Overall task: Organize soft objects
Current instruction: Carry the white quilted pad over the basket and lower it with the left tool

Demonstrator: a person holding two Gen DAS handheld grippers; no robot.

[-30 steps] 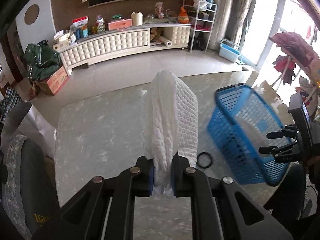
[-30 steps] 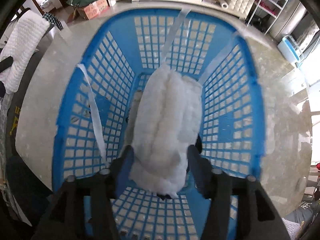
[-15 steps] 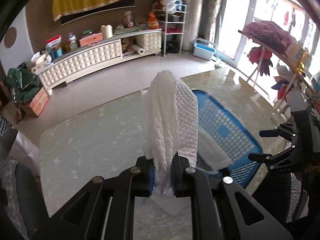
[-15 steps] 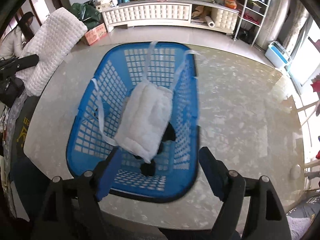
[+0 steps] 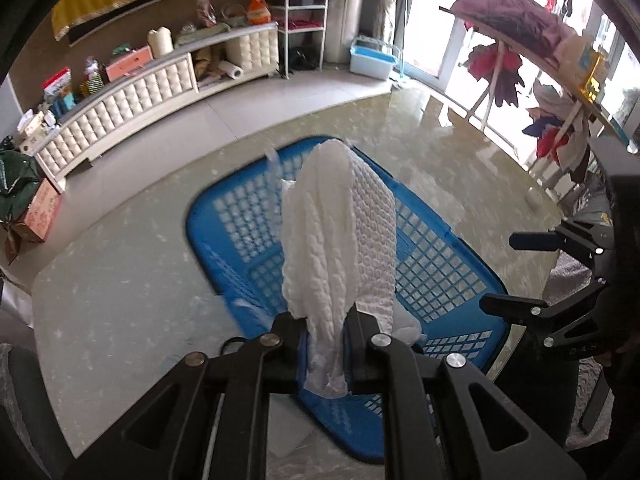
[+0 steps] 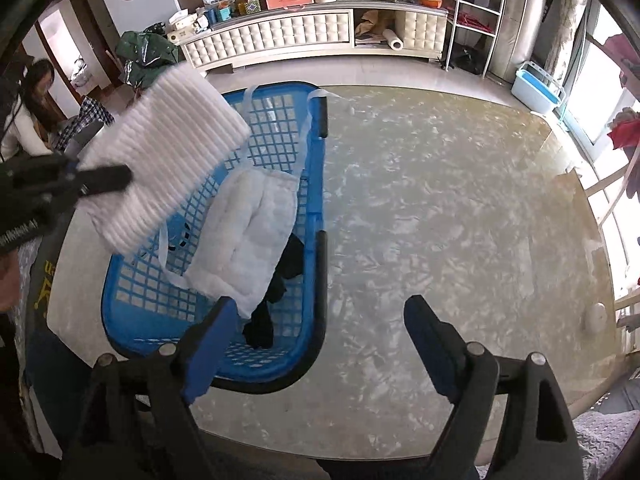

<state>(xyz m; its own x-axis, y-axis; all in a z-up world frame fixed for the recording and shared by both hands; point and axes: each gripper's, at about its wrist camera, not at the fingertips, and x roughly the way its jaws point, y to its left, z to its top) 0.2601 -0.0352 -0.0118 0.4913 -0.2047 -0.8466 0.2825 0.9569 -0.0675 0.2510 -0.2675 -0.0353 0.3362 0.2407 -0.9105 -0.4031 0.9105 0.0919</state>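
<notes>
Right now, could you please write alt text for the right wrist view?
A blue basket on a marble table holds a white padded cloth and a black item. The empty right gripper is opening; the left gripper holds a white knitted cloth over the basket.

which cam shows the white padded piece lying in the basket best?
Right wrist view: the padded piece lies in plain sight in the blue basket, over a black item. Left wrist view: the held textured cloth hides nearly all; only a corner peeks out.

No legible text noted; yellow print on dark cloth (image 6: 44, 284), nine o'clock, too blurred for reading.
</notes>
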